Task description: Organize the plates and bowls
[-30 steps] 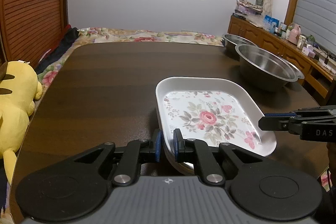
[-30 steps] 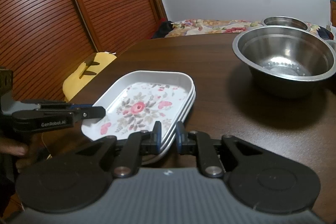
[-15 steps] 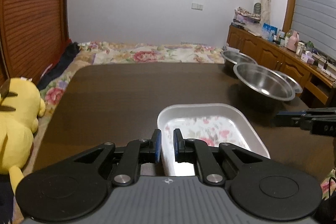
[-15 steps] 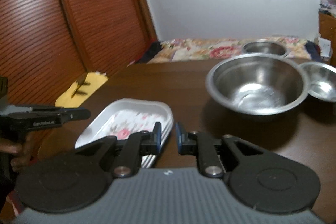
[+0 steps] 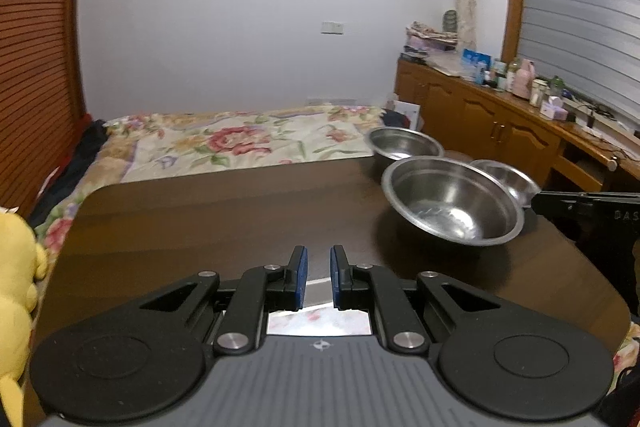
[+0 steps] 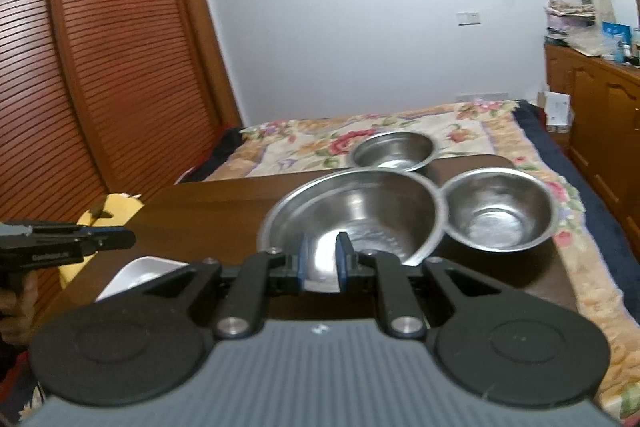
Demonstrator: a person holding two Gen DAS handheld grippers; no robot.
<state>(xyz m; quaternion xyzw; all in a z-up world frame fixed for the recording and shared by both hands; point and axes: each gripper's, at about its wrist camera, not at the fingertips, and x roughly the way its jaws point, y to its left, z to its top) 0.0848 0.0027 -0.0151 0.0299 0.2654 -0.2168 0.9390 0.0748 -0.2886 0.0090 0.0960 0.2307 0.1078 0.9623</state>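
— Left wrist view: what do my jaws show?

— My left gripper [image 5: 318, 277]: blue pads slightly apart, narrow gap, pinching nothing. It hovers over the dark wooden table [image 5: 208, 223]. A sliver of the white floral-print rectangular plate [image 5: 316, 323] shows beneath the fingers. The large stainless steel bowl [image 5: 452, 205] sits right of centre, two smaller steel bowls behind it.

— Right wrist view?

— My right gripper [image 6: 324, 261]: narrow gap again, holding nothing, its tips in front of the large bowl's near rim; contact I cannot tell. A medium steel bowl [image 6: 498, 209] touches it on the right; a small steel bowl [image 6: 392, 151] sits behind.
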